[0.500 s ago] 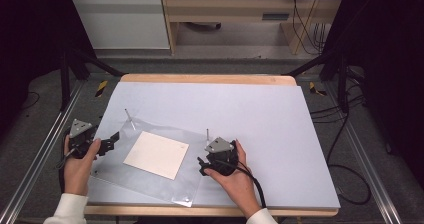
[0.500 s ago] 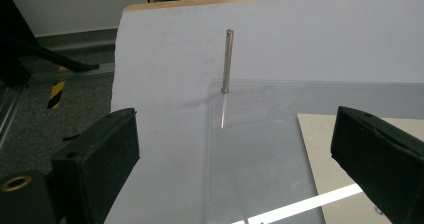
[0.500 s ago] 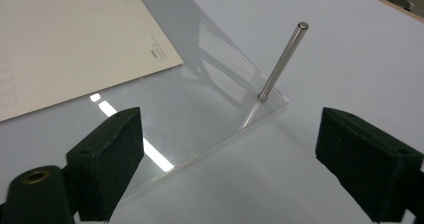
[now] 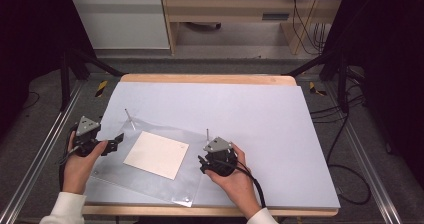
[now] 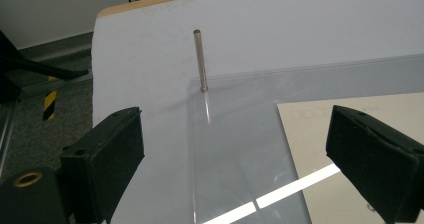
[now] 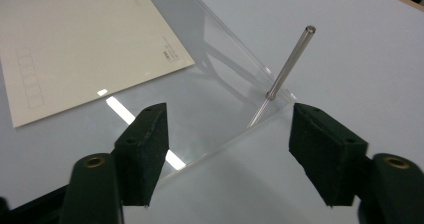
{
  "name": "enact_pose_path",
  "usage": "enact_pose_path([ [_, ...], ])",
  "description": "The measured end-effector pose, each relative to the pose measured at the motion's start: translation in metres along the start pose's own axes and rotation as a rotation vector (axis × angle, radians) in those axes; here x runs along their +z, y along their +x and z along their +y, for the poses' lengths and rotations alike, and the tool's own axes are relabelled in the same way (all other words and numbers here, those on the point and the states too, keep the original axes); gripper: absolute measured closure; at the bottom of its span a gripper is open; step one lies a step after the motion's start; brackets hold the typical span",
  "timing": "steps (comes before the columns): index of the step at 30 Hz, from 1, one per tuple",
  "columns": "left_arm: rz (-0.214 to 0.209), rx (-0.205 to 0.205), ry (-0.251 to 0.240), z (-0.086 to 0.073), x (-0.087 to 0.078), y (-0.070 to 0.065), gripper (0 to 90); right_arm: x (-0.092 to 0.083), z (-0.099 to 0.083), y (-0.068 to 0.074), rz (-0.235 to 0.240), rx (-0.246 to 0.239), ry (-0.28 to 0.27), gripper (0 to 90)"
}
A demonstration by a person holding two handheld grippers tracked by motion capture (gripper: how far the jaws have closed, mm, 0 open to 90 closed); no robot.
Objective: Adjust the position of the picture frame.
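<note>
A clear acrylic plate [image 4: 145, 183] lies flat on the grey table mat with a cream sheet of paper [image 4: 156, 154] on it. A thin metal pin [image 4: 129, 118] stands at the plate's far left corner and a second pin [image 4: 207, 135] at its right corner. My left gripper [image 4: 114, 142] is open at the plate's left edge; in the left gripper view the plate [image 5: 235, 149] runs between the wide jaws toward the pin [image 5: 199, 59]. My right gripper [image 4: 206, 160] is open over the right corner; the plate corner [image 6: 250, 119] and pin [image 6: 289, 64] lie between the jaws, untouched.
The grey mat [image 4: 260, 114] covers a wooden table whose edge [image 4: 205, 78] shows at the back. A metal frame rail [image 4: 40, 154] runs along the left side, and cables [image 4: 350, 169] lie on the floor to the right. Furniture stands beyond the table.
</note>
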State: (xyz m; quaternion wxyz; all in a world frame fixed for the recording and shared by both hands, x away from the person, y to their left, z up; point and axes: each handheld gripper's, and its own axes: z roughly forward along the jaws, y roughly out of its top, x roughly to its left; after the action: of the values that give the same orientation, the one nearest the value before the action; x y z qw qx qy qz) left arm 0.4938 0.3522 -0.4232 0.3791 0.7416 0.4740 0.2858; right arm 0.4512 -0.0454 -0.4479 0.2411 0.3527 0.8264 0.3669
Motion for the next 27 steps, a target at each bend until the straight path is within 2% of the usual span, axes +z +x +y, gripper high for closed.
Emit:
enact_pose_path([
  [2, -0.011, -0.001, 0.003, 0.006, 0.008, 0.003, 9.3, 0.002, 0.007, -0.005, 0.003, -0.011, 0.013, 38.5],
  [3, -0.019, 0.004, 0.036, 0.010, 0.018, 0.007, 9.9, 0.008, 0.013, -0.011, 0.009, -0.003, 0.036, 40.6],
  [4, -0.019, 0.004, 0.036, 0.010, 0.018, 0.007, 9.9, 0.008, 0.013, -0.011, 0.009, -0.003, 0.036, 40.6],
  [7, -0.045, 0.026, 0.088, 0.016, 0.034, 0.012, 12.6, 0.024, 0.017, -0.022, 0.010, 0.005, 0.076, 43.2],
  [8, -0.035, 0.019, 0.076, 0.017, 0.038, 0.013, 12.6, 0.029, 0.018, -0.025, 0.005, 0.015, 0.075, 45.6],
  [11, -0.028, -0.009, 0.051, 0.021, 0.049, 0.018, 21.7, 0.048, 0.020, -0.034, -0.017, 0.038, 0.091, 52.4],
  [12, -0.007, -0.008, 0.057, 0.022, 0.058, 0.019, 25.2, 0.052, 0.021, -0.035, -0.022, 0.053, 0.092, 54.4],
  [14, 0.006, -0.004, 0.055, 0.022, 0.065, 0.019, 30.9, 0.058, 0.023, -0.038, -0.024, 0.074, 0.080, 61.0],
  [16, 0.006, -0.003, 0.056, 0.023, 0.068, 0.018, 34.1, 0.059, 0.024, -0.038, -0.024, 0.076, 0.076, 63.6],
  [17, 0.017, 0.005, 0.062, 0.024, 0.071, 0.017, 36.3, 0.063, 0.025, -0.041, -0.020, 0.095, 0.076, 67.7],
  [19, 0.020, 0.011, 0.069, 0.024, 0.077, 0.016, 37.7, 0.064, 0.026, -0.043, -0.017, 0.106, 0.076, 69.0],
  [20, 0.043, 0.018, 0.081, 0.023, 0.081, 0.015, 41.7, 0.066, 0.026, -0.044, -0.009, 0.115, 0.087, 71.3],
  [23, 0.040, 0.018, 0.092, 0.023, 0.087, 0.014, 46.7, 0.068, 0.025, -0.045, -0.010, 0.119, 0.093, 72.7],
  [25, 0.046, 0.000, 0.102, 0.023, 0.092, 0.015, 47.9, 0.068, 0.025, -0.046, -0.010, 0.121, 0.094, 73.1],
  [26, 0.033, -0.024, 0.095, 0.022, 0.094, 0.015, 50.5, 0.068, 0.025, -0.046, -0.007, 0.127, 0.094, 73.4],
  [27, 0.028, -0.029, 0.094, 0.022, 0.096, 0.016, 52.5, 0.067, 0.025, -0.047, -0.005, 0.128, 0.092, 73.9],
])
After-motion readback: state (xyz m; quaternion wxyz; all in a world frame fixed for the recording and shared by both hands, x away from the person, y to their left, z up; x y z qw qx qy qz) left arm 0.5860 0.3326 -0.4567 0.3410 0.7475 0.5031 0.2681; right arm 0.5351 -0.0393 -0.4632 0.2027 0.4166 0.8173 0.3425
